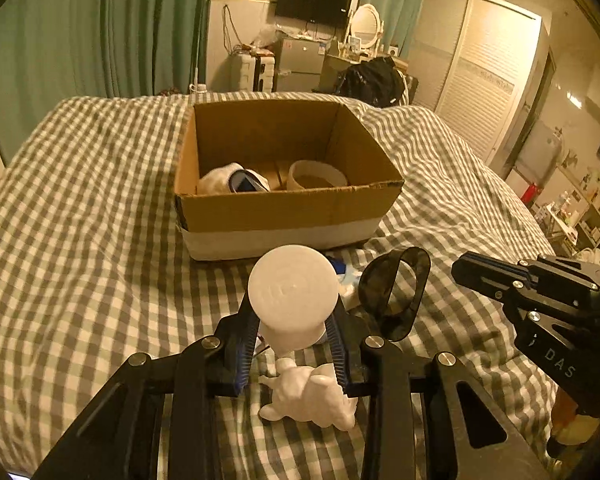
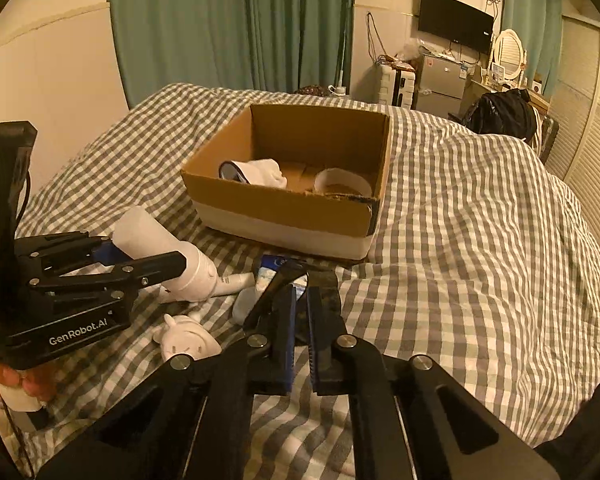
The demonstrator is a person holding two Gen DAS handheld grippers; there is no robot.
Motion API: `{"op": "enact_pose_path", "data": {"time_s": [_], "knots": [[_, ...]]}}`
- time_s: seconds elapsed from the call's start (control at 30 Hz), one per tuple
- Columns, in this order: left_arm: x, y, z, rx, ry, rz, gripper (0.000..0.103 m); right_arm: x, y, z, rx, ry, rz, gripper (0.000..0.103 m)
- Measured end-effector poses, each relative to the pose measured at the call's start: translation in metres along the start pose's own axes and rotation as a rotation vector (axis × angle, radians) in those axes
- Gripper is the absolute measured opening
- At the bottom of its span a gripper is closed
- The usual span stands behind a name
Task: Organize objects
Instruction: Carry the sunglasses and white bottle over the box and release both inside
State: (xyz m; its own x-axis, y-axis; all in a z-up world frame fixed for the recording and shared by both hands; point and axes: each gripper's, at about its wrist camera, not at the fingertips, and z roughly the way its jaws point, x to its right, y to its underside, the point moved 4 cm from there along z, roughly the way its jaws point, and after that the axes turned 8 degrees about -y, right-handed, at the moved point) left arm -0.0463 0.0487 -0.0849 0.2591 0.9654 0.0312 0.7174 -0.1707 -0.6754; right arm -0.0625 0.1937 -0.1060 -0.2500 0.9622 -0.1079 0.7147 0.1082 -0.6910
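Observation:
My left gripper is shut on a white bottle, held tilted above the checked bed in front of the cardboard box; it also shows in the right wrist view. A white animal figurine lies on the bed under the left gripper. My right gripper is shut on dark sunglasses, seen upright in the left wrist view. The box holds a white cloth item and a white tape roll.
A white tube and a blue and white packet lie on the bed before the box. A black bag, fridge and wardrobe stand beyond the bed. Green curtains hang behind.

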Motion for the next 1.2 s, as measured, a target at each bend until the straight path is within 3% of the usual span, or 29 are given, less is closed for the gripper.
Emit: {"op": "enact_pose_path", "data": {"time_s": [0.03,0.1,0.13,0.17,0.6,0.7,0.83,1.2], "knots": [[-0.001,0.000,-0.002,0.004,-0.006,0.001,0.033,0.001,0.000,0.000,0.001,-0.002,0.007,0.008],[-0.004,0.000,-0.003,0.008,-0.017,-0.002,0.033,0.003,0.000,0.001,-0.006,-0.008,0.029,0.034],[-0.006,0.000,-0.003,0.006,-0.018,-0.006,0.033,0.003,0.001,0.002,-0.005,-0.007,0.037,0.058],[-0.008,0.001,-0.002,0.004,-0.020,-0.013,0.033,0.005,0.001,0.005,-0.004,-0.009,0.052,0.064],[-0.027,0.005,0.012,-0.016,-0.032,-0.050,0.033,0.007,0.010,0.073,-0.155,-0.029,0.105,0.065],[-0.029,0.006,0.013,-0.021,-0.030,-0.056,0.033,0.009,0.014,0.078,-0.171,-0.016,0.104,0.051],[-0.030,0.004,0.007,-0.011,-0.032,-0.056,0.033,0.009,0.015,0.074,-0.158,-0.026,0.100,0.033],[-0.025,-0.019,-0.021,0.050,-0.046,-0.033,0.033,0.000,-0.007,0.030,-0.044,0.004,0.039,0.030]]}}
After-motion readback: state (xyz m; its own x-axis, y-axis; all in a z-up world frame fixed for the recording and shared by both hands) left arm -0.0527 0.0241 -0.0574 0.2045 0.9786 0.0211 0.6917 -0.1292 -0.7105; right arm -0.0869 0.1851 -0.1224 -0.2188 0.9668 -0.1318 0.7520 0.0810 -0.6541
